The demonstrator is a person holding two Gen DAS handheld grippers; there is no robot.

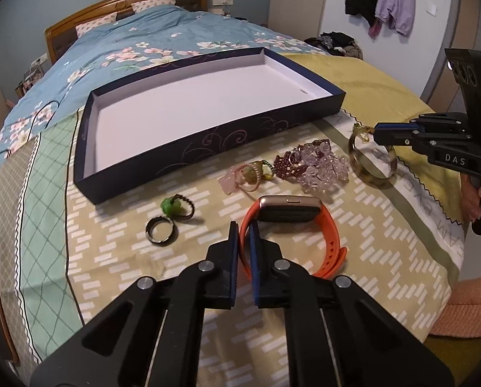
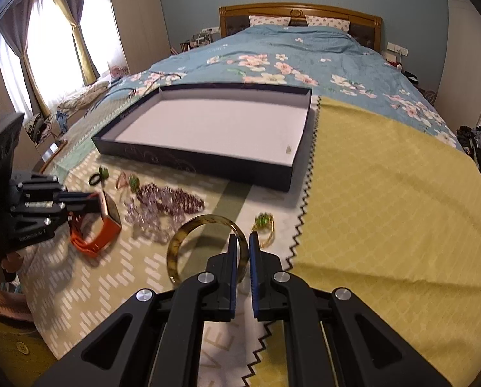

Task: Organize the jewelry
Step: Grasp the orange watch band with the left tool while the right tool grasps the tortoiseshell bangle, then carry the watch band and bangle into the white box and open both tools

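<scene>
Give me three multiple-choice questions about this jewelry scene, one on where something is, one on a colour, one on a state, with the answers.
1. Where is the bangle?
A. in the box
B. between the right gripper's fingers
C. on the pillows

2. What colour is the watch strap?
A. orange
B. white
C. blue

3. What is the state of the box?
A. lid on
B. piled with bracelets
C. open, with none of the bracelets in it

Answers:
1 B: the right gripper has one finger on each side of the bangle's rim, on the bed in front of the box.
2 A: the strap held by the left gripper is orange.
3 C: the white floor shows with no lid, and the beaded bracelets lie outside on the cloth.
</scene>
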